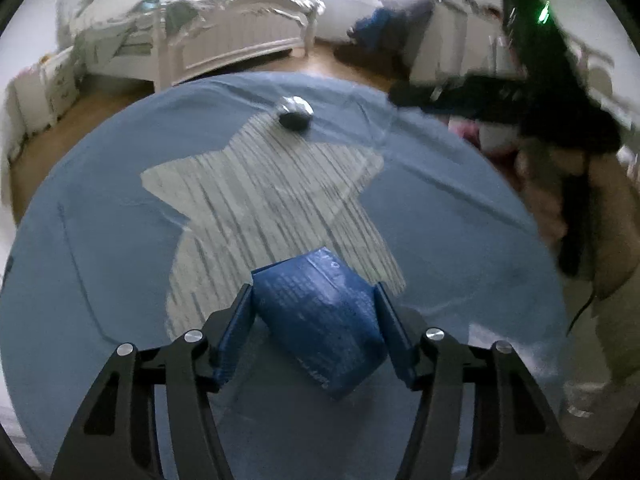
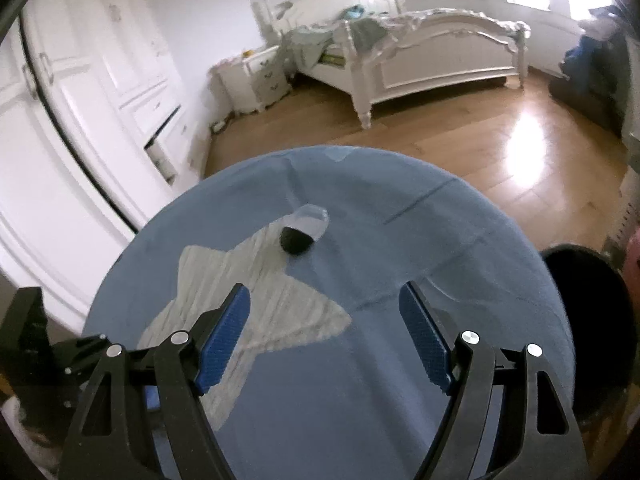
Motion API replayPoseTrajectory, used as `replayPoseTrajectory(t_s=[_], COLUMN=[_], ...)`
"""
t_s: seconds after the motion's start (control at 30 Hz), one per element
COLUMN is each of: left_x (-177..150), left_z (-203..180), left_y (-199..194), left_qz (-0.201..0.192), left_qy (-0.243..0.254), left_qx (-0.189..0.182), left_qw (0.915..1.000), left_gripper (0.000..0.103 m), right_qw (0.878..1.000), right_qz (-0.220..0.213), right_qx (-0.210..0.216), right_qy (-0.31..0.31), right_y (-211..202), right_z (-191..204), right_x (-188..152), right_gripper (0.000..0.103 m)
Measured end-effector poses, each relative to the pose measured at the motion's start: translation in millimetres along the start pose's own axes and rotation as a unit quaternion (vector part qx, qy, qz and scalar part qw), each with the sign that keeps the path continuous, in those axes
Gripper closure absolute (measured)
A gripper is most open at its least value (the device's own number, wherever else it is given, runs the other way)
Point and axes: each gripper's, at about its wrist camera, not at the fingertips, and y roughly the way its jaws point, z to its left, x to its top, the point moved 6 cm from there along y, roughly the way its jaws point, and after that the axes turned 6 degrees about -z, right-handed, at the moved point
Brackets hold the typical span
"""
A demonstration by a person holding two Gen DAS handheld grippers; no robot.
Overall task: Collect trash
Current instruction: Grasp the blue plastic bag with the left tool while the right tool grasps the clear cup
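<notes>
Blue box [image 1: 320, 320] between left fingers [image 1: 386, 320]

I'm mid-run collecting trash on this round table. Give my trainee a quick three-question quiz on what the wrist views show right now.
1. True or false: the right gripper holds the blue box.
2. What lies between the left gripper's fingers: A) box, B) bottle, C) nothing?
3. On the blue cloth, what pale shape does the small bottle lie at a tip of?

Key: 1 false, its jaws are empty; 2 A; 3 a star.
</notes>
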Motion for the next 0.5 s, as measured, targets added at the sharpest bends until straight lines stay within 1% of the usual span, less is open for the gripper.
replayPoseTrajectory(t_s=[0.07, 0.13, 0.27, 0.4, 0.43, 0.5], left_x=[6, 10, 14, 14, 13, 13], left_z=[8, 14, 26, 36, 39, 42], left_y=[-9, -16, -22, -26, -26, -25], left_qz=[-0.026, -0.045, -0.061, -0.064, -0.062, -0.059], left_qy=[-0.017, -0.019, -0.043, -0.059, -0.066, -0.077], left_qx=[-0.008, 0.001, -0.006, -0.010, -0.012, -0.014], left_qw=[0.9995, 0.9988, 0.9972, 0.9962, 0.9959, 0.9952], left_gripper=[0.044, 0.044, 0.044, 0.044, 0.044, 0.044], right_qw=[1.000, 1.000, 0.998, 0.996, 0.996, 0.995], right_qz=[0.009, 0.019, 0.041, 0.058, 0.064, 0.055], right_qx=[0.001, -0.001, -0.013, -0.028, -0.030, -0.040], right_qy=[-0.012, -0.025, -0.049, -0.058, -0.058, -0.075], right_y=[17, 34, 73, 105, 112, 118], right_z=[7, 13, 22, 23, 23, 27], right_x=[7, 13, 23, 29, 28, 28], right_gripper=[0.026, 0.027, 0.027, 0.027, 0.033, 0.037])
